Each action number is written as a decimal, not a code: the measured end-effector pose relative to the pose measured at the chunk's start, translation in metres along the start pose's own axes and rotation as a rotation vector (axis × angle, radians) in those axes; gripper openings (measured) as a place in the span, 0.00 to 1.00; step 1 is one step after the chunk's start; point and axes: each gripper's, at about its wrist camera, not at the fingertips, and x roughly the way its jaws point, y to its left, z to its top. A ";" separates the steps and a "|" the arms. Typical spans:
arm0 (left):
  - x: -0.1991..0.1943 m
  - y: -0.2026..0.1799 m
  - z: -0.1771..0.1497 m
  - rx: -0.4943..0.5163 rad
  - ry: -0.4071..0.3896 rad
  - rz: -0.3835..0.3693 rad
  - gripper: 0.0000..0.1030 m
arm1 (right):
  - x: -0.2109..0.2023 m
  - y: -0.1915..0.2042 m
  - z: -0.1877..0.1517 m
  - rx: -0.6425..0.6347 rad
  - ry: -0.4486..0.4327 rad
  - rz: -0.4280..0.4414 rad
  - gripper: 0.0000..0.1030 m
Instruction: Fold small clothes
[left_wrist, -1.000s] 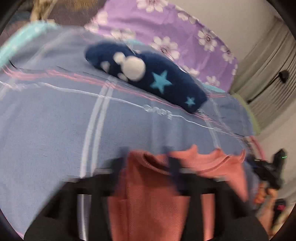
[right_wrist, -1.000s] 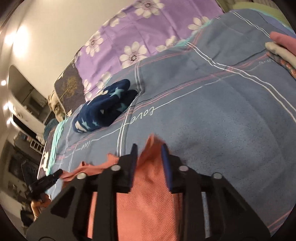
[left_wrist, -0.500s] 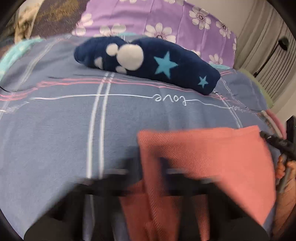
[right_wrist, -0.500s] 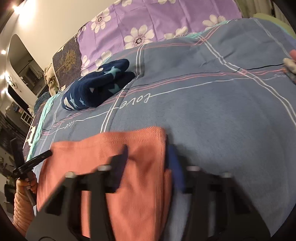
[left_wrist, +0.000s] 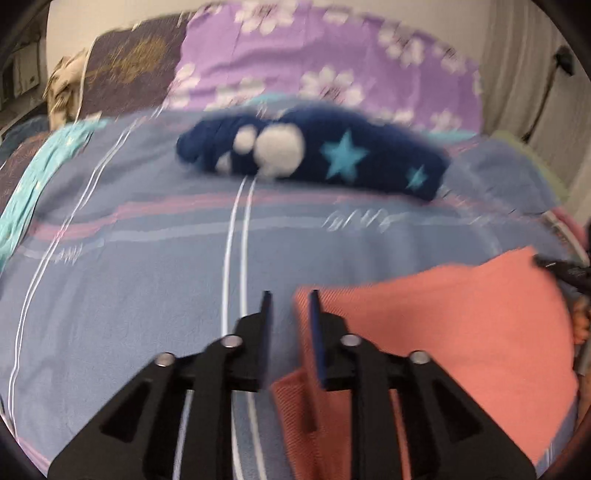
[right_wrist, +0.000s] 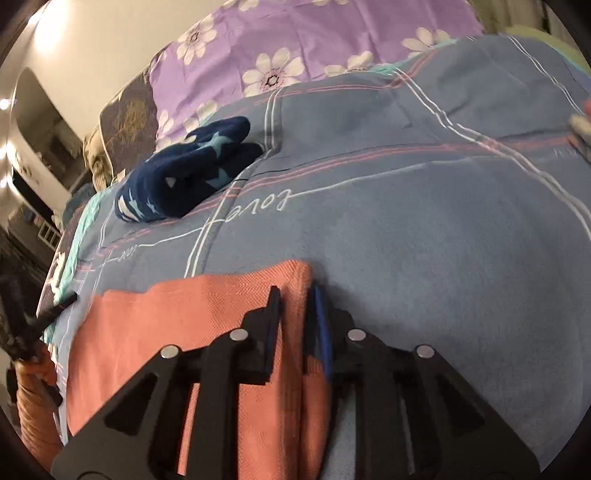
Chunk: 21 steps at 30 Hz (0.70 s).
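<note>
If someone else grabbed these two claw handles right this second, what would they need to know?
Left claw: open, holding nothing, just off the left edge of the salmon shirt.
Right claw: jaws slightly apart, straddling the shirt's right edge; whether it grips is unclear.
The shirt lies flat on the blue plaid bedspread with a straight fold along its far edge. A navy star-patterned garment sits farther back, bundled.
Done: the first fold appears made.
Left: probably fold the shirt smaller, then handle the navy piece.
</note>
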 end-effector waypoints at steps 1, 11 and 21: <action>-0.002 0.002 -0.006 -0.021 0.008 -0.026 0.31 | -0.010 -0.002 -0.003 0.006 -0.013 -0.007 0.28; -0.068 -0.036 -0.091 0.123 0.004 -0.018 0.58 | -0.112 0.000 -0.111 -0.105 -0.038 -0.084 0.33; -0.109 -0.049 -0.125 0.148 -0.034 0.135 0.61 | -0.149 -0.012 -0.172 -0.045 -0.027 -0.051 0.35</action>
